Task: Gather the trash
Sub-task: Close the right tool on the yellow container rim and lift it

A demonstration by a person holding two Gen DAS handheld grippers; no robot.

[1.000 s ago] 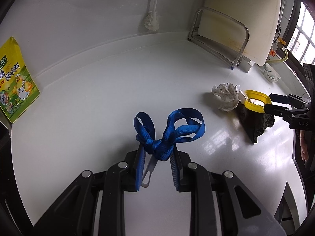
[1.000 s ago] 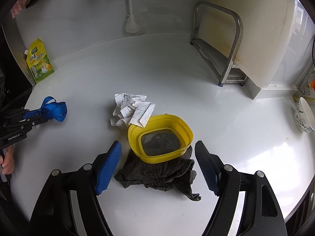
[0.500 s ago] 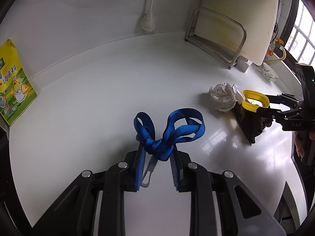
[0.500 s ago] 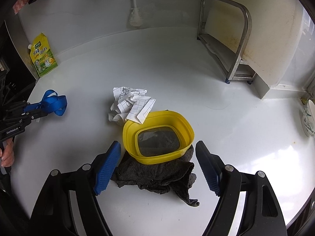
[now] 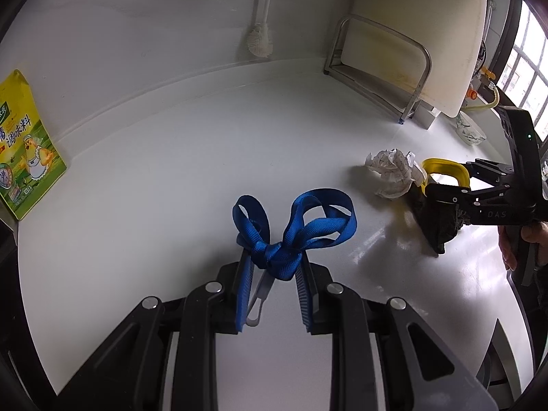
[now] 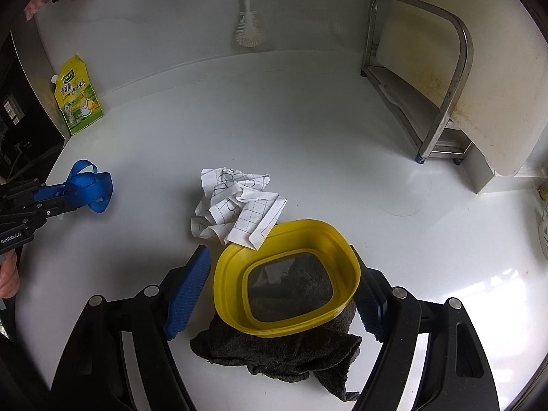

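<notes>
1. The left gripper is clenched on a knotted blue strap, whose loops stick out past the fingertips above the white counter. That piece of trash is already collected.
2. The right gripper has its jaws spread wide on either side of the yellow bowl, which sits on a dark grey cloth. Whether the pads touch the bowl's rim, I cannot tell.
3. A crumpled sheet of paper, at about eleven o'clock from the bowl in the right wrist view, touches the bowl's rim.
4. The step in hand seems to be taking hold of the bowl.
5. Next, I judge, the jaws must close squarely on the bowl's walls without catching the cloth beneath.
</notes>
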